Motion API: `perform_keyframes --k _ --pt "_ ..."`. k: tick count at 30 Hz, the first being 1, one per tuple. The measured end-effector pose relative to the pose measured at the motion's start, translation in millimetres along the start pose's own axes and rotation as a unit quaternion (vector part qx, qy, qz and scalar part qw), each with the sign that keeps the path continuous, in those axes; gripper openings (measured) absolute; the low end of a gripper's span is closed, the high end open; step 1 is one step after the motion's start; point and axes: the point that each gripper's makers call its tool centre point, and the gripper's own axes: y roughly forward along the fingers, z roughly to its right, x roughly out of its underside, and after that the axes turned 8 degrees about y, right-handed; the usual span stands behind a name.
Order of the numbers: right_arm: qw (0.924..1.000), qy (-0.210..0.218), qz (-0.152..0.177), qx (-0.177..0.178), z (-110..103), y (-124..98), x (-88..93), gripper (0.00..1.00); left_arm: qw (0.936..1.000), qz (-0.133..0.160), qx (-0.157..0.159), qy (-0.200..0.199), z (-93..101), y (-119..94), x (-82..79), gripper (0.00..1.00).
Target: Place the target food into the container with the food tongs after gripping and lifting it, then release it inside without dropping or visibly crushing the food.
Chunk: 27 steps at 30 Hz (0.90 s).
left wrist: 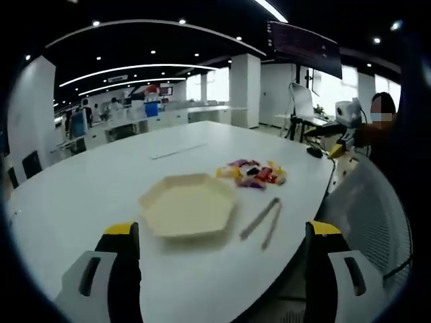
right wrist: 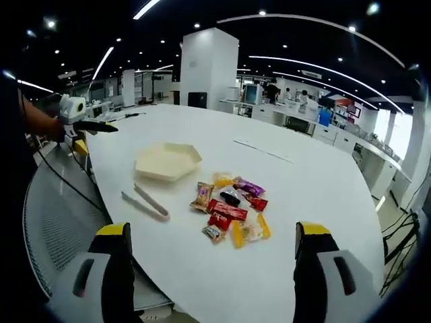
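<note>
Left hand-held gripper (left wrist: 219, 269): jaws spread wide, nothing between them, held above the near edge of the white table (left wrist: 101, 182). Right hand-held gripper (right wrist: 212, 269): also wide open, holding nothing, above the table edge on its side. Cream 6-sided tray (left wrist: 188, 204) sits bare on the table. Tongs (left wrist: 262, 221) lie flat just beside the tray, untouched. Pile of wrapped snacks (right wrist: 231, 208) lies near the tongs, apart from the tray. In the right gripper view, the left hand-held gripper shows at far left beyond the table edge.
</note>
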Motion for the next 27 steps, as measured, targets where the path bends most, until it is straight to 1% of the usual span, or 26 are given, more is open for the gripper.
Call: perform_keyframes --k 2,3,4,5,6,8,13,14,15,16,17,19,22,23,24,25,27 --pt "1.0000 -0.008 -0.004 0.000 0.2 0.1 2.8 1.00 0.9999 -0.010 0.006 0.009 2.6 1.2 3.8 0.99" --pt "0.9999 -0.013 -0.007 0.003 2.0 0.1 4.4 1.00 0.9996 -0.022 0.004 0.015 3.2 0.7 7.9 0.99" --pt "0.9998 -0.015 -0.009 0.007 4.8 0.2 6.1 1.00 0.9991 -0.035 0.012 0.017 6.8 0.6 12.5 0.99" --pt "0.9998 -0.010 -0.013 0.011 8.3 0.1 8.0 1.00 0.9986 -0.047 0.020 0.013 10.9 -0.4 16.1 0.99" --pt "0.9998 -0.004 -0.016 0.015 10.5 -0.4 8.8 1.00 0.9984 -0.050 0.022 0.012 12.4 -0.7 17.3 0.99" --pt "0.9996 0.004 -0.017 0.021 12.3 -1.6 9.4 1.00 0.9984 -0.050 0.022 0.015 12.8 -1.5 19.6 0.99" --pt "0.9998 -0.006 -0.012 0.015 9.4 -2.4 8.8 1.00 0.9983 -0.052 0.022 0.013 13.2 1.2 19.4 0.99" --pt "0.9999 -0.010 -0.001 0.009 7.6 -2.4 6.5 1.00 0.9982 -0.053 0.024 0.013 12.8 3.3 18.9 0.99" --pt "0.9993 -0.021 0.029 0.005 5.4 -2.3 -3.8 1.00 0.9981 -0.054 0.026 0.013 13.7 4.6 18.3 0.99" --pt "0.9993 -0.020 0.032 0.007 4.9 -3.1 -5.1 1.00 0.9979 -0.055 0.031 0.016 15.5 6.9 17.5 0.99" --pt "0.9996 -0.016 0.023 0.006 4.6 -3.3 -2.6 1.00 0.9977 -0.054 0.036 0.020 17.7 8.7 16.4 0.99" --pt "0.9997 -0.016 0.020 0.003 2.9 -1.8 -2.5 1.00 0.9966 -0.060 0.050 0.027 22.9 13.6 16.5 0.97" --pt "0.9996 -0.020 0.023 0.001 1.6 -0.9 -3.2 1.00 0.9942 -0.062 0.073 0.050 32.0 23.6 13.9 0.90" --pt "0.9996 -0.018 0.022 0.000 1.5 -0.7 -2.8 1.00 0.9924 -0.061 0.087 0.062 36.8 28.6 12.1 0.86" --pt "0.9996 -0.017 0.021 -0.001 1.1 -0.7 -2.0 1.00 0.9907 -0.063 0.095 0.074 39.4 32.1 12.0 0.84" --pt "0.9997 -0.017 0.020 -0.002 0.5 -0.5 -0.9 1.00 0.9876 -0.072 0.102 0.096 41.7 37.8 13.5 0.83" --pt "0.9997 -0.018 0.017 -0.007 -2.2 -0.4 1.1 1.00 0.9823 -0.088 0.115 0.119 46.5 44.9 17.8 0.80"
